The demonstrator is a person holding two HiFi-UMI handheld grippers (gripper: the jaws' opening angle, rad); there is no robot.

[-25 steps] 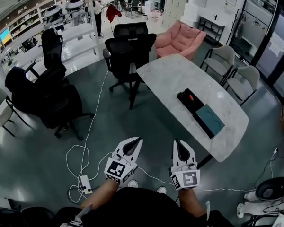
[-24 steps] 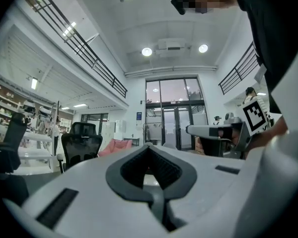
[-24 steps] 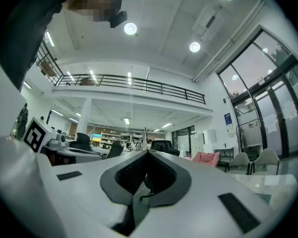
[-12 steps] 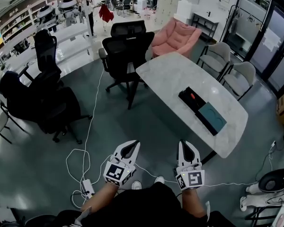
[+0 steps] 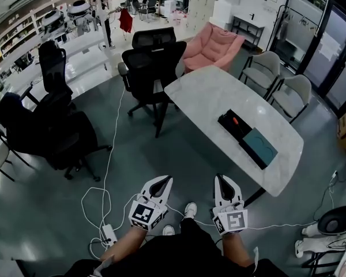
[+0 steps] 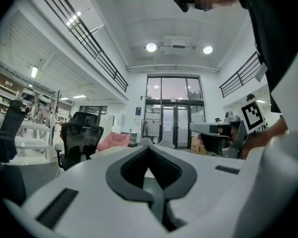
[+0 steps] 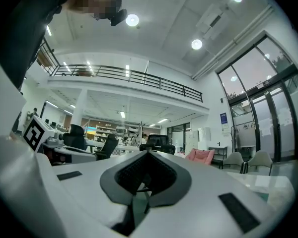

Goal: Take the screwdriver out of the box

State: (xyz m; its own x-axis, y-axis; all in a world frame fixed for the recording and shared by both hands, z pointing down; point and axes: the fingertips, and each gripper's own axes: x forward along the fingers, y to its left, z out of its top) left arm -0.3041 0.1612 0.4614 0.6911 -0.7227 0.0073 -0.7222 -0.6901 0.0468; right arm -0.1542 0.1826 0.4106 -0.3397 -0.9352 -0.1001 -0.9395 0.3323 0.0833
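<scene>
A black box [image 5: 237,128] with its teal-lined lid [image 5: 259,145] laid open sits on the white marble table [image 5: 207,91], far ahead of me and to the right. The orange handle of the screwdriver [image 5: 234,120] shows inside the box. My left gripper [image 5: 164,180] and right gripper [image 5: 221,178] are held side by side close to my body, above the floor and well short of the table. Both are shut with nothing between the jaws. In the left gripper view the left gripper [image 6: 148,148] is closed at its tip, and so is the right gripper [image 7: 148,153] in the right gripper view.
Black office chairs [image 5: 154,62] stand at the table's far end, and more [image 5: 52,126] stand to the left. A pink armchair [image 5: 216,44] and grey chairs [image 5: 288,94] lie beyond the table. A white cable with a power strip [image 5: 108,233] trails across the floor by my feet [image 5: 190,210].
Both grippers have sunk lower in the head view and stay shut. The view has shifted slightly, with the table and box a little further left and up.
</scene>
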